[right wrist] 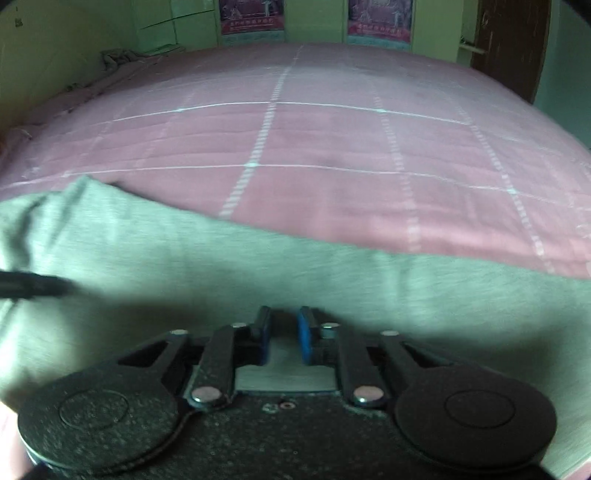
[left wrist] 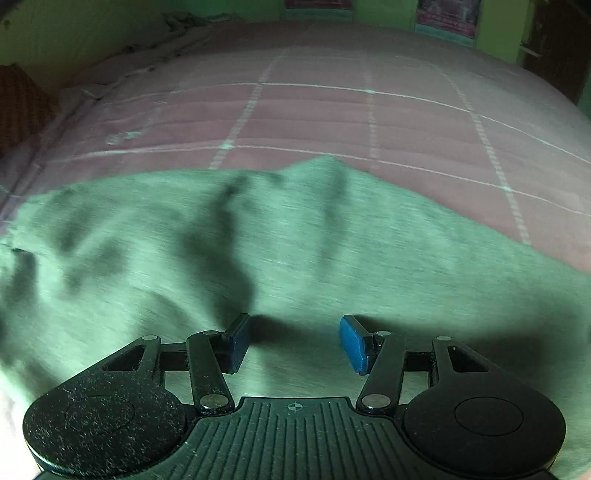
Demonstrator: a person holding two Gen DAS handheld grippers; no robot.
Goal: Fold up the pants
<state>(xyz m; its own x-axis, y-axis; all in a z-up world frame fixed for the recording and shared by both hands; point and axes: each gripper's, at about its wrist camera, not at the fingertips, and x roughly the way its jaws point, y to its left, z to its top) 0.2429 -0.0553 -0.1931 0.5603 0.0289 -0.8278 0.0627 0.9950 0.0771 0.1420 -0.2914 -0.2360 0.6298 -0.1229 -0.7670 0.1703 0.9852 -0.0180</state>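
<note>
In the left wrist view, a bed (left wrist: 332,110) with a pink bedspread crossed by pale grid lines fills the upper half, green walls and two posters (left wrist: 447,14) behind it and a dark door (left wrist: 557,44) at upper right. The grey-green pants (left wrist: 258,240) lie rumpled across the lower half, beneath the left hand-held gripper (left wrist: 294,341), whose blue pads stand wide apart, holding nothing.

In the right wrist view, the pants (right wrist: 295,273) spread across the lower frame under the right hand-held gripper (right wrist: 283,334); its pads are nearly together with a narrow gap, and whether they pinch cloth I cannot tell.

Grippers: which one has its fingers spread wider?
The left gripper: a broad gap shows grey pants between its blue fingers. The right gripper is nearly closed, only a narrow slit.
</note>
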